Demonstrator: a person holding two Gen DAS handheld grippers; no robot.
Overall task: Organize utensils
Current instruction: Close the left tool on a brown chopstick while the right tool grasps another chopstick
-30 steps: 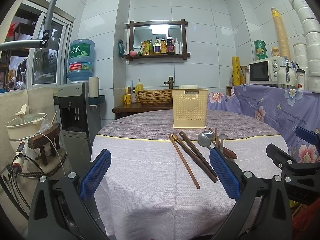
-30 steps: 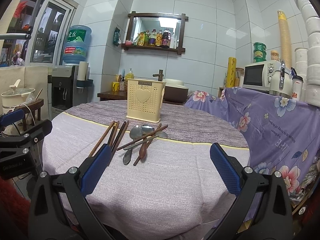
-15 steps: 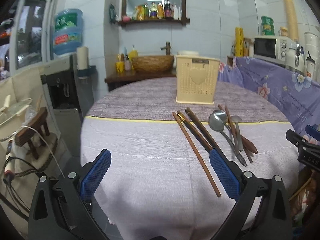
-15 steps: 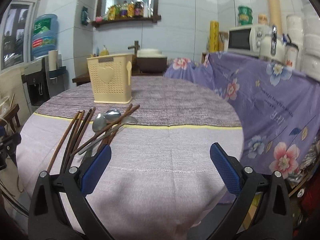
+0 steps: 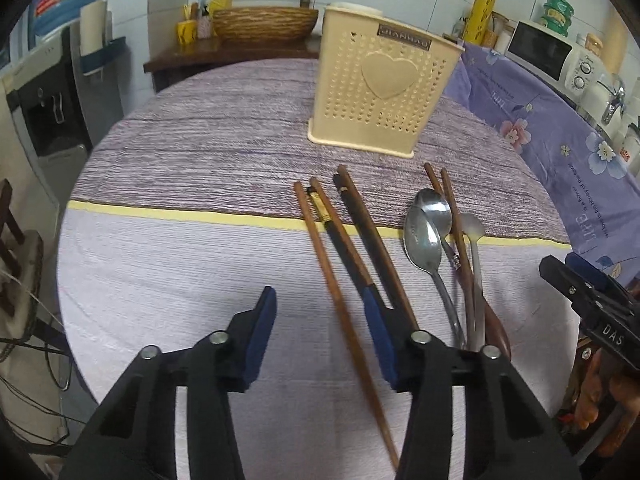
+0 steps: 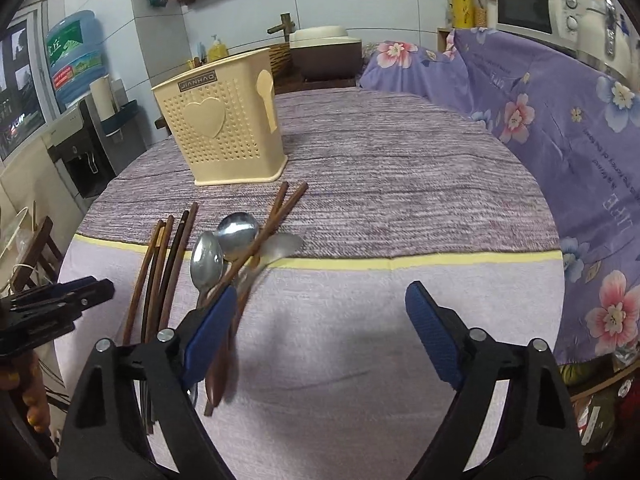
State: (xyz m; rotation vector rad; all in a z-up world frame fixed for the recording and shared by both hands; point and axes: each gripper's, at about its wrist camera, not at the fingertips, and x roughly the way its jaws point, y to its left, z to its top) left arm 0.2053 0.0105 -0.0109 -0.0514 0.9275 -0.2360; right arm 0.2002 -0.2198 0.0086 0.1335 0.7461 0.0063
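Note:
A cream perforated utensil holder [image 5: 380,92] [image 6: 224,128] stands upright at the back of the round table [image 5: 180,280] [image 6: 400,200]. In front of it lie several brown chopsticks [image 5: 352,240] [image 6: 164,272], and beside them metal spoons [image 5: 424,236] [image 6: 236,232] crossed by two more chopsticks. My left gripper [image 5: 320,332] hovers over the chopsticks' near ends. Its jaws are closing, and one brown chopstick runs between the pads, which do not press on it. My right gripper [image 6: 320,332] is wide and closing slightly. The spoon handles lie just inside its left finger [image 6: 208,332].
A purple floral cloth [image 5: 560,140] [image 6: 560,120] covers the counter on the right, with a microwave [image 5: 548,52] on it. A water dispenser [image 5: 52,100] and a wooden stool [image 5: 12,232] stand to the left. A basket-like sink [image 5: 264,24] sits behind the table.
Both grippers moved forward over the table and tilted down toward the utensils. The left jaws narrowed sharply around a chopstick, and the right jaws narrowed a little.

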